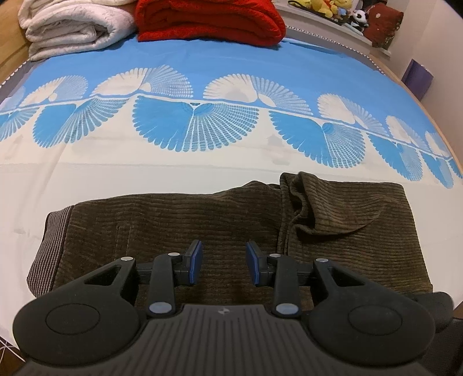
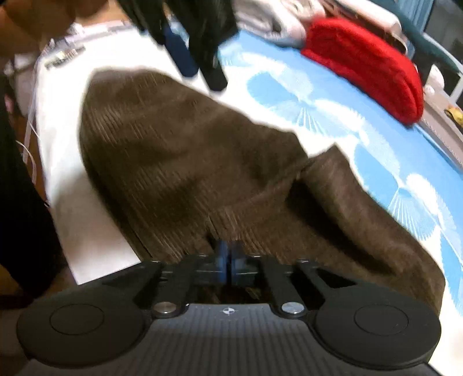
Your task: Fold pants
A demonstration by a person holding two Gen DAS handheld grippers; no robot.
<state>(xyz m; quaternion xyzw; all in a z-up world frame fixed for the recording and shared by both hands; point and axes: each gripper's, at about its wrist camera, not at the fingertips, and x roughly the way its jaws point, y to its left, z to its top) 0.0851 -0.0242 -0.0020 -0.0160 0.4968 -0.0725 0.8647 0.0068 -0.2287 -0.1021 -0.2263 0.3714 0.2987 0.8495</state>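
bed (image 1: pixel 231 162) with blue and white fan-print cover; folded white blanket (image 1: pixel 75 26) and red blanket (image 1: pixel 208 20) at its far edge. brown corduroy pants (image 1: pixel 202 225) lie partly folded along the near edge; judged soft, limp, fairly thick; grip at hem or waistband. left gripper (image 1: pixel 223 266) over them, fingers apart, holding nothing. right gripper (image 2: pixel 230 261) pinched closed on pants fabric. no legible writing.

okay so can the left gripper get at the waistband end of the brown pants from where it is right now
Probably yes. The left gripper is open and hovers over the middle of the brown pants, and the striped waistband lies flat on the bedsheet off to its left, with nothing lying over it or between them.
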